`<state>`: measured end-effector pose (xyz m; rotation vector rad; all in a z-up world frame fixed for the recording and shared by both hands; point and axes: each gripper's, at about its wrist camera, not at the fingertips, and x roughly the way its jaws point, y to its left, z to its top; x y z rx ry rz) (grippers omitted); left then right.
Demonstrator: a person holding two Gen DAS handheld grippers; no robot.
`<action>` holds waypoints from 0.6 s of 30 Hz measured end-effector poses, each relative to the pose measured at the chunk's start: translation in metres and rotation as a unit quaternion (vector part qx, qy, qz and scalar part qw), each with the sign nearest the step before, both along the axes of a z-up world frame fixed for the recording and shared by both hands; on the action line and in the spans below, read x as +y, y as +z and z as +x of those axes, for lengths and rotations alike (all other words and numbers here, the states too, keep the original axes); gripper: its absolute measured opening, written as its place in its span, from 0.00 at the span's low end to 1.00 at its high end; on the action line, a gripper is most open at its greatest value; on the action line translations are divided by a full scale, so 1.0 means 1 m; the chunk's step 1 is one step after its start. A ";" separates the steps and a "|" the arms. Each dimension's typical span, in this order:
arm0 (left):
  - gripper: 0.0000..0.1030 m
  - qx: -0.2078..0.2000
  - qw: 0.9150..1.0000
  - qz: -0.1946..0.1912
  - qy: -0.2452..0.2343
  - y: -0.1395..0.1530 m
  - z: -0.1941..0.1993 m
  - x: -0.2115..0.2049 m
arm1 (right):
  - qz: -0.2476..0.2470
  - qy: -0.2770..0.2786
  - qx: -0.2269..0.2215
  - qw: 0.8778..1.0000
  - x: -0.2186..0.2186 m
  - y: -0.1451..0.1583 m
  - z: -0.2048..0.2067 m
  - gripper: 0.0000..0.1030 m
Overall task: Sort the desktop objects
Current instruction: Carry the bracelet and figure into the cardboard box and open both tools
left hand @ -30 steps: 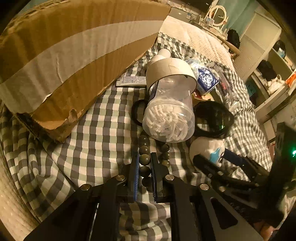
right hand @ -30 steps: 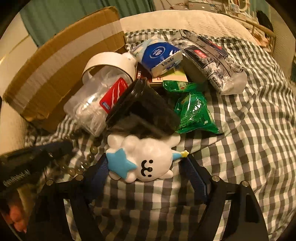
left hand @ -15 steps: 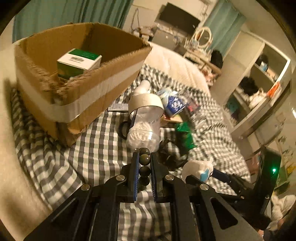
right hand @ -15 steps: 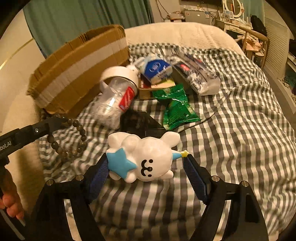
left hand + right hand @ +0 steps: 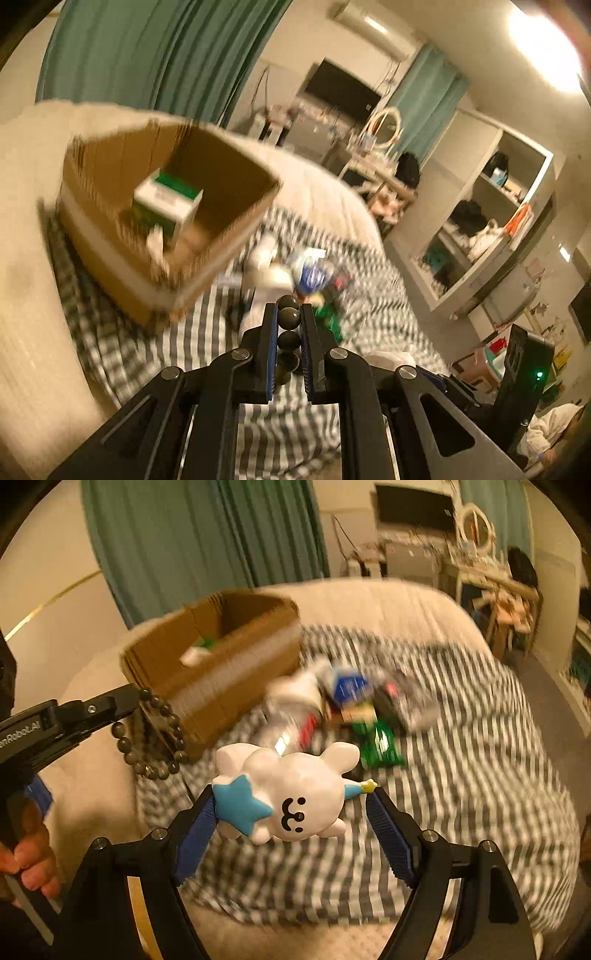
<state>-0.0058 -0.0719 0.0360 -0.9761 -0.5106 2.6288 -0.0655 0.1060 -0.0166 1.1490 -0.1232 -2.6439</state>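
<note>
Now that both loads have left bed (image 5: 461, 775): left tongs (image 5: 289, 332) clamp bead bracelet (image 5: 288, 317), right tongs (image 5: 295, 812) pinch cloud toy (image 5: 284, 794), both airborne near cardboard box (image 5: 221, 258); drop-off likely next.

Only "nRobot.AI", cut off at the frame's edge, was legible, printed white on the left tongs (image 5: 142, 698).

Toy (image 5: 291, 794): the white figure you hold looks like smooth, glossy plastic.
Beads (image 5: 288, 317): dark, polished, catching small highlights.
Box (image 5: 229, 236): matt brown cardboard, ragged corrugated rim, a pale tape band.
Bed cover (image 5: 461, 775): soft checked cloth, matt.
Your grippers: matt black plastic, blue ribbed pads (image 5: 388, 843), metal screws.
</note>
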 end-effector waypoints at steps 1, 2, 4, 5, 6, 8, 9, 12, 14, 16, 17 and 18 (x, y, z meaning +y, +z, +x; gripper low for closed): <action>0.10 0.011 1.000 -0.003 0.005 0.011 -0.003 -0.004 | 0.000 0.005 0.009 1.000 -0.002 0.009 -0.003 0.77; 0.10 0.018 1.000 -0.010 0.007 0.020 -0.007 -0.006 | -0.001 0.012 0.022 1.000 -0.007 0.023 -0.008 0.77; 0.10 0.037 0.999 -0.028 0.014 0.041 -0.027 -0.015 | -0.005 0.026 0.044 0.999 -0.018 0.048 -0.022 0.77; 0.10 0.044 0.998 -0.030 0.018 0.047 -0.033 -0.019 | -0.008 0.031 0.055 0.998 -0.026 0.059 -0.029 0.77; 0.10 0.053 0.998 -0.035 0.027 0.057 -0.047 -0.028 | -0.012 0.037 0.069 0.997 -0.034 0.073 -0.040 0.77; 0.10 0.064 0.995 -0.054 0.048 0.066 -0.069 -0.041 | -0.020 0.040 0.083 0.996 -0.045 0.087 -0.057 0.77; 0.10 0.068 0.994 -0.063 0.055 0.068 -0.076 -0.045 | -0.031 0.044 0.090 0.994 -0.055 0.094 -0.073 0.77; 0.10 0.070 0.990 -0.086 0.086 0.060 -0.106 -0.069 | -0.050 0.051 0.088 0.994 -0.075 0.093 -0.110 0.77; 0.10 0.064 0.988 -0.092 0.106 0.047 -0.118 -0.083 | -0.053 0.055 0.083 0.994 -0.084 0.087 -0.130 0.77; 0.10 0.047 0.987 -0.099 0.116 0.031 -0.130 -0.094 | -0.053 0.057 0.076 0.994 -0.098 0.075 -0.157 0.77; 0.10 0.038 0.986 -0.106 0.121 0.024 -0.135 -0.098 | -0.053 0.057 0.072 0.994 -0.103 0.069 -0.169 0.77; 0.11 0.031 0.983 -0.126 0.127 0.017 -0.141 -0.100 | -0.055 0.059 0.066 0.995 -0.111 0.060 -0.183 0.77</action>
